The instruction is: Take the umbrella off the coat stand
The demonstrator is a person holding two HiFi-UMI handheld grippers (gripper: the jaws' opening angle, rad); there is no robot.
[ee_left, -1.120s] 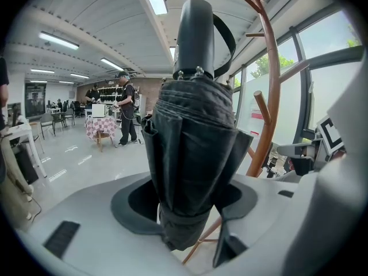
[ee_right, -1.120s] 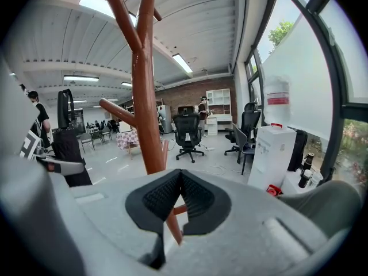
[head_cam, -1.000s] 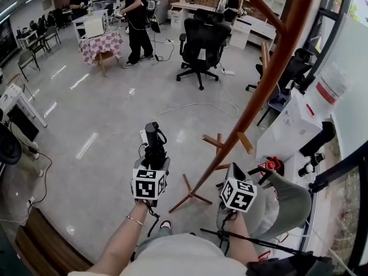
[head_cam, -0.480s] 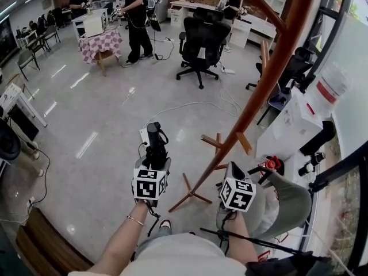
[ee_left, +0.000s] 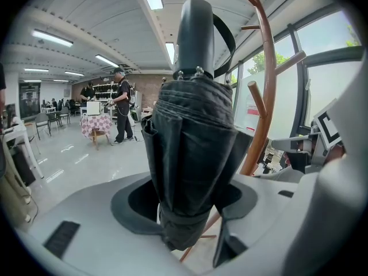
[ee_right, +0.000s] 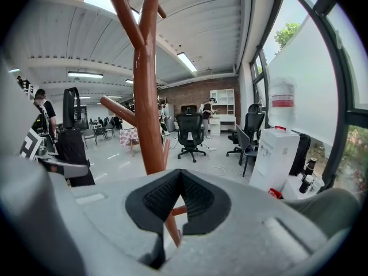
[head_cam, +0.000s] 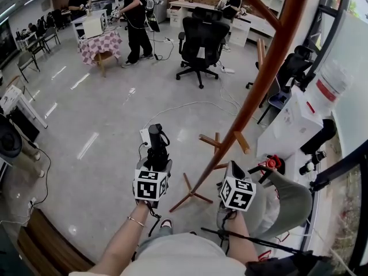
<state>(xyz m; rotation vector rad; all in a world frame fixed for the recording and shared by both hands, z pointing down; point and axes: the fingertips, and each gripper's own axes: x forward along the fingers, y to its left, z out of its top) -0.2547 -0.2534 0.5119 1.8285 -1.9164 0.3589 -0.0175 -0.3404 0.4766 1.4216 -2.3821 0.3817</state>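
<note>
umbrella (ee_left: pixel 192 154) is clamped in your left gripper (ee_left: pixel 190 223), coat stand (head_cam: pixel 259 96) at its 3 o'clock. your right gripper (ee_right: pixel 179 206) is pinched together, empty.

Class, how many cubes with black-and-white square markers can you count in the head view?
2. One cube tops the left claw, which grips the umbrella; the other cube tops the right claw, beside the coat stand. None seems hidden.

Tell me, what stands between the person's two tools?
The wooden coat stand: the head view shows its pole between the left tool, gripping the umbrella, and the right tool.
</note>
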